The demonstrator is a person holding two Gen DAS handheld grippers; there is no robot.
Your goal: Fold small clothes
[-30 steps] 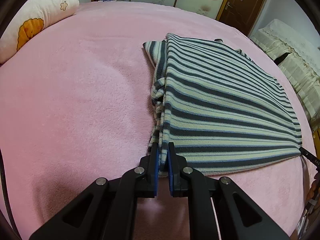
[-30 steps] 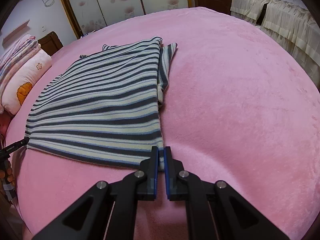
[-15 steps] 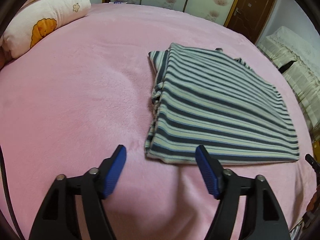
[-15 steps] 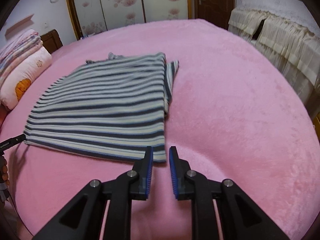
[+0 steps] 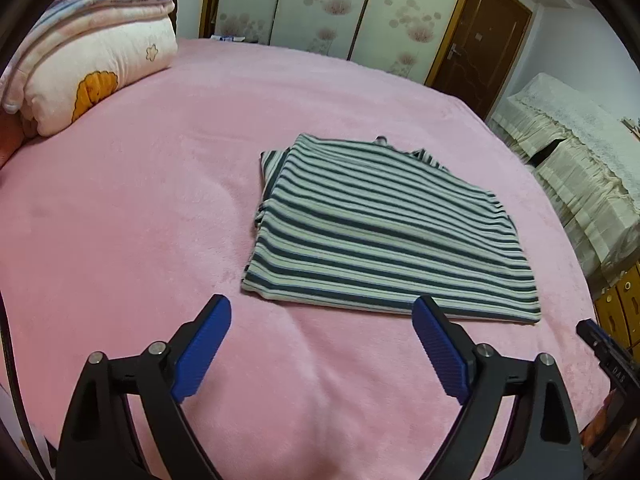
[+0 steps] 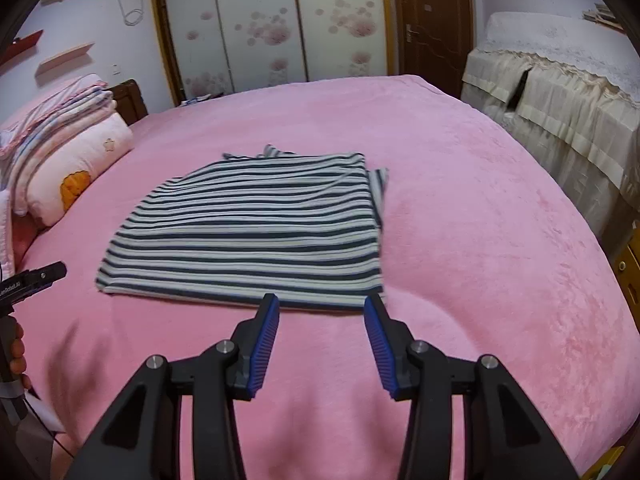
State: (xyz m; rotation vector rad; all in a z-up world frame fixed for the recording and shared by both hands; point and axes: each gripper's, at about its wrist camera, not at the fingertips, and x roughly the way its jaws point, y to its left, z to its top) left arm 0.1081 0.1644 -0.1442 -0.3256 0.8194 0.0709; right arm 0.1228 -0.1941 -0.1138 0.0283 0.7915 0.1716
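A striped dark-and-cream garment (image 5: 384, 232) lies folded flat on the pink bed; it also shows in the right wrist view (image 6: 256, 232). My left gripper (image 5: 322, 312) is open and empty, raised just short of the garment's near left corner. My right gripper (image 6: 320, 304) is open and empty, just short of the garment's near right corner. Both sets of blue pads are apart and hold nothing. The right gripper's tip (image 5: 592, 330) shows at the right edge of the left wrist view. The left gripper's tip (image 6: 44, 274) shows at the left edge of the right wrist view.
The pink blanket (image 5: 120, 220) covers the whole bed. Folded quilts and a pillow (image 5: 88, 64) are stacked at the far left corner. A covered cream sofa (image 6: 560, 100) stands beyond the bed's right side. Wardrobe doors (image 6: 272, 28) and a brown door line the back wall.
Both grippers let go of the garment's near corners, opened wide, and pulled back and up. The garment now lies flat on the bed.
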